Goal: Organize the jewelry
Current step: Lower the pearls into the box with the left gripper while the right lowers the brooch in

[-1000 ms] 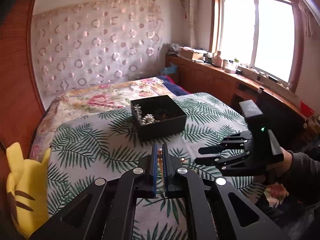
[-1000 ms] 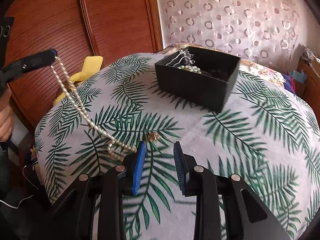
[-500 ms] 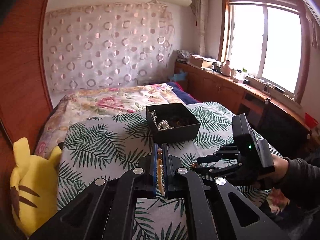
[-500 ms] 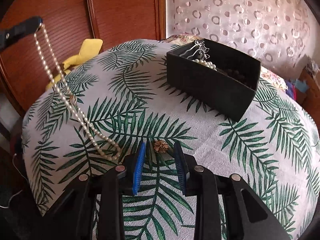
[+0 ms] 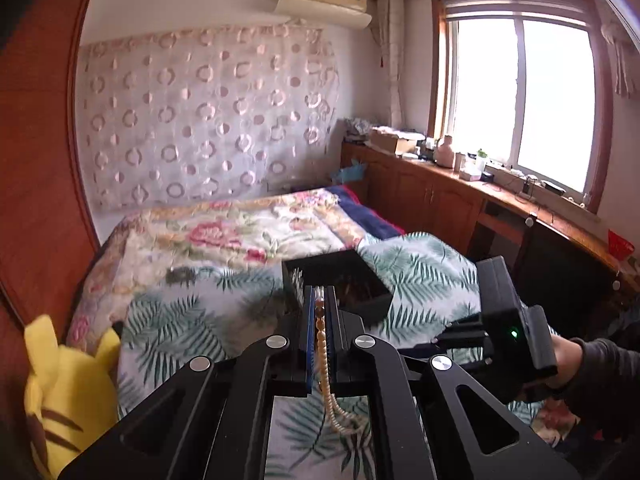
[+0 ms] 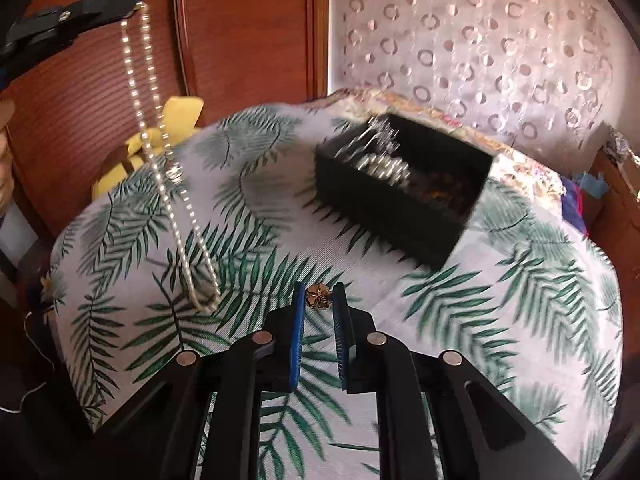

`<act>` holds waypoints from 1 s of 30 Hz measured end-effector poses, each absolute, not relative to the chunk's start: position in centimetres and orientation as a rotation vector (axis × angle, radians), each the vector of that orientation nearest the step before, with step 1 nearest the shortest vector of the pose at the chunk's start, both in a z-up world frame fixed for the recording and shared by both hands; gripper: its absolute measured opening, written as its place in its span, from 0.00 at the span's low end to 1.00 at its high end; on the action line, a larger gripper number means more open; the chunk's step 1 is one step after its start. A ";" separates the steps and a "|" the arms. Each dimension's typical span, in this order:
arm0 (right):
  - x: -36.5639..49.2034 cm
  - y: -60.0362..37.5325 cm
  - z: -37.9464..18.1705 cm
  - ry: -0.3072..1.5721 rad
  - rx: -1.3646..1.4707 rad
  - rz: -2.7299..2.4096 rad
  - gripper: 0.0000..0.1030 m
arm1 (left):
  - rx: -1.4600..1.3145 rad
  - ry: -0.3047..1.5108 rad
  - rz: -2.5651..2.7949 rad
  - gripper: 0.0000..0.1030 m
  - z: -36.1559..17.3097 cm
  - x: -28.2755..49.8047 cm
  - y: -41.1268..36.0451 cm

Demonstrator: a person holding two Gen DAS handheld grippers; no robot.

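Observation:
My left gripper [image 5: 319,294] is shut on a pearl necklace [image 5: 322,344] and holds it high; in the right wrist view the necklace [image 6: 160,136] hangs from the left gripper [image 6: 134,2], its lower loop touching the leaf-print cloth. My right gripper [image 6: 319,294] is open, low over the cloth, with a small gold flower brooch [image 6: 318,297] between its fingertips. It also shows in the left wrist view [image 5: 452,330]. A black jewelry box [image 6: 404,188] holding pearls and a silver comb sits behind the brooch; it also shows in the left wrist view [image 5: 340,276].
A leaf-print cloth [image 6: 500,320] covers the bed's near end, with a floral quilt [image 5: 224,232] beyond. A yellow plush toy [image 5: 60,392] lies at the left edge beside a wooden wardrobe [image 6: 240,32]. A wooden cabinet [image 5: 440,196] runs under the window.
My left gripper has risen, lifting the necklace until only its lower loop rests on the cloth. My right gripper has moved forward so the brooch now lies between its fingertips.

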State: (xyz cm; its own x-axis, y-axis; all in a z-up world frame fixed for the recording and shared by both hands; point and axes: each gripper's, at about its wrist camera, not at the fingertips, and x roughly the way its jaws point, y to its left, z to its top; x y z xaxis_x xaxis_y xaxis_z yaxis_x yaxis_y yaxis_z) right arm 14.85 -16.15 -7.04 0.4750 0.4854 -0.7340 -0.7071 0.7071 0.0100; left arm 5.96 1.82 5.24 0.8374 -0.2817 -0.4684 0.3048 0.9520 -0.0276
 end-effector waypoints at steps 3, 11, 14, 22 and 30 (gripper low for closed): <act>15.5 -16.9 -5.1 0.745 -0.306 0.733 0.15 | 0.061 0.462 -0.315 0.04 6.9 7.4 0.9; 18.6 -17.3 -1.8 0.692 -0.288 0.710 0.15 | 0.091 0.410 -0.320 0.04 10.2 11.4 -2.0; 19.8 -17.4 -0.9 0.680 -0.272 0.711 0.15 | 0.099 0.400 -0.332 0.04 10.9 12.7 -3.2; 22.2 -17.1 -0.7 0.674 -0.285 0.670 0.15 | 0.098 0.409 -0.332 0.04 11.4 16.1 -5.0; 24.2 -17.5 -2.4 0.705 -0.236 0.653 0.15 | 0.099 0.434 -0.327 0.04 11.3 19.6 -5.2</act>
